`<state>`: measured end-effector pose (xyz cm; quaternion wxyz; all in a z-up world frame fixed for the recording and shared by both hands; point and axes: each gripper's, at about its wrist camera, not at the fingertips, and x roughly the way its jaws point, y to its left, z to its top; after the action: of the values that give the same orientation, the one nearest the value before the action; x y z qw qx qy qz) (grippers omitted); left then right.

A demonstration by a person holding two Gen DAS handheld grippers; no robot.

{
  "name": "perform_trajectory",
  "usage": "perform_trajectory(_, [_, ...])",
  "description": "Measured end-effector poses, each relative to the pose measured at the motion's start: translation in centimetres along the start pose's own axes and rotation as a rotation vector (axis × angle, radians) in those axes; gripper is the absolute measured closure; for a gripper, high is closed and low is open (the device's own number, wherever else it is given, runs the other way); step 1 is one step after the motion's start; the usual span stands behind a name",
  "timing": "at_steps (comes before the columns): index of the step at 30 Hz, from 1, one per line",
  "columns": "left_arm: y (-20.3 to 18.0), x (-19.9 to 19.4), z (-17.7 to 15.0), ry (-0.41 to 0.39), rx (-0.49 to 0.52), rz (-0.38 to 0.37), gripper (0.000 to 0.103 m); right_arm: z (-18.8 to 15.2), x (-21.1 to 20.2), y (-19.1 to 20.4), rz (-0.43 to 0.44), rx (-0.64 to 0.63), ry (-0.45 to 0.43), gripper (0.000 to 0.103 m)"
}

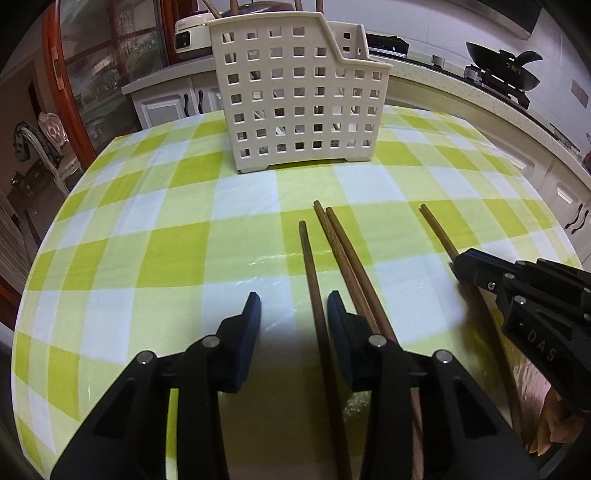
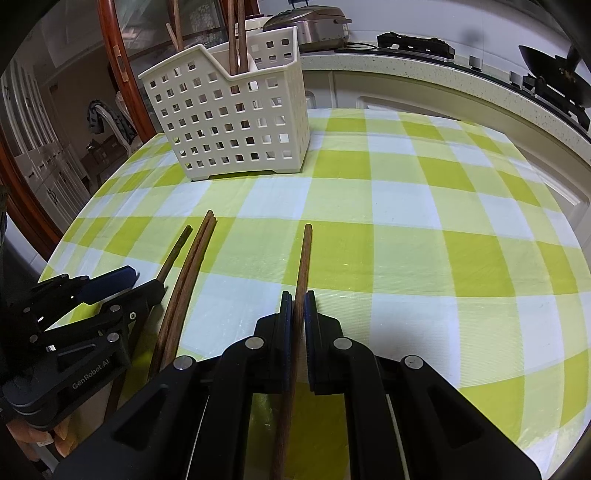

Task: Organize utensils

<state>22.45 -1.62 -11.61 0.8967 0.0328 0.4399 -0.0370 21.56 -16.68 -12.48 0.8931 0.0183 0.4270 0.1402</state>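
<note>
Several brown wooden chopsticks lie on the green-and-white checked tablecloth [image 1: 147,236]. My left gripper [image 1: 293,314] is open, with one chopstick [image 1: 310,266] lying between its fingers, close to the right finger; a pair of chopsticks [image 1: 343,243] lies just right of it. My right gripper [image 2: 298,308] is shut on a single chopstick [image 2: 304,254]; it also shows in the left wrist view [image 1: 461,266], holding that chopstick [image 1: 437,230]. A cream perforated utensil basket [image 1: 299,96] stands at the far side, and in the right wrist view [image 2: 229,118] it holds a few chopsticks upright.
A kitchen counter [image 2: 424,70] with a rice cooker [image 2: 314,27] and a wok on a stove [image 1: 502,70] curves behind the table. A wooden-framed glass door [image 1: 92,74] and a chair [image 1: 48,144] are to the left.
</note>
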Motion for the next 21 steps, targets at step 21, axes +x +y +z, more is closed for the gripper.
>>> perform_trajectory(21, [-1.1,-0.1,-0.4,-0.032,0.043,-0.013,0.088,0.1,0.1,0.7,-0.031,-0.047,0.005,0.095])
